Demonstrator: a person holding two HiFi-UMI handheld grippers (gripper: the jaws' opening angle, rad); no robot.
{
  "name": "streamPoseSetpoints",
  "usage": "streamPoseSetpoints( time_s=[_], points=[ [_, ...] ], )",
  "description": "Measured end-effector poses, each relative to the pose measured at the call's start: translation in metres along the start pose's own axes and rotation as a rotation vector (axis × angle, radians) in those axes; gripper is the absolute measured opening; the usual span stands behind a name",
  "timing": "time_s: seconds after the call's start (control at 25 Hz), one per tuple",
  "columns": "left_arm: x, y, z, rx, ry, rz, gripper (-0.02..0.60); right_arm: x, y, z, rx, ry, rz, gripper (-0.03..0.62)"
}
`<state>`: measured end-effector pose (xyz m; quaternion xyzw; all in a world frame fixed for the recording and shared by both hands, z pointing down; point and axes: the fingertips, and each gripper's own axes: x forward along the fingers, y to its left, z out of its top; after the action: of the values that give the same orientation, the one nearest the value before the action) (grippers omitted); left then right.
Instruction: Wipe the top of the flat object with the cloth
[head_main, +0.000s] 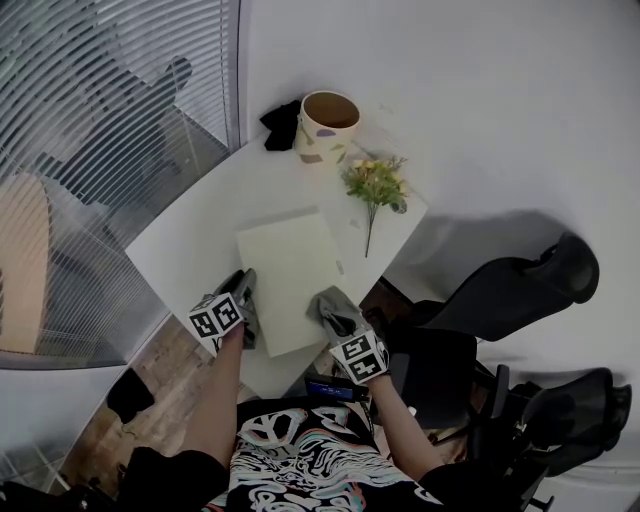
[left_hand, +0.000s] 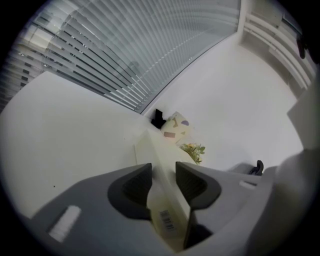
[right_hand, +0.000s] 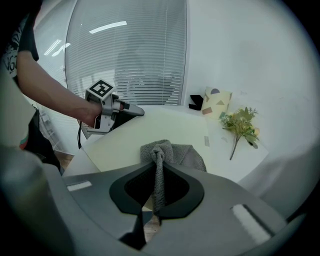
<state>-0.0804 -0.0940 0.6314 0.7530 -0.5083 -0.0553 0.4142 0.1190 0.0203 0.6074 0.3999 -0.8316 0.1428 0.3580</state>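
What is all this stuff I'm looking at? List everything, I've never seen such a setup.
table: one, white, under everything
flat board: one, pale cream, middle of the table
cloth: one, grey, on the board's near right corner
cup: one, cream with coloured shapes, table's far end
black item: one, beside the cup, too small to identify
flower sprig: one, yellow-green, right of the board
office chairs: two, black, right of the table
blinds: one set, grey, left
left tongs: grey, shut on the board's edge
right tongs: grey, shut on the cloth
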Motion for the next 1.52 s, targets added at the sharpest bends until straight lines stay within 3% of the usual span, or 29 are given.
streamPoseSetpoints(
  time_s=[0.6,1.36,1.52],
  points=[
    [0.000,0.001,0.001,-0.011,0.005,-0.008,0.204,0.007,0.010,0.005,-0.024,0.034,0.026,0.014],
    [-0.001,0.001,0.001,-0.059,0.020,-0.039,0.201,0.018,0.002,0.024,0.026,0.015,0.048,0.014],
    [-0.001,0.000,0.002,-0.067,0.023,-0.041,0.201,0.023,0.000,0.019,0.035,0.049,0.064,0.014]
  ],
)
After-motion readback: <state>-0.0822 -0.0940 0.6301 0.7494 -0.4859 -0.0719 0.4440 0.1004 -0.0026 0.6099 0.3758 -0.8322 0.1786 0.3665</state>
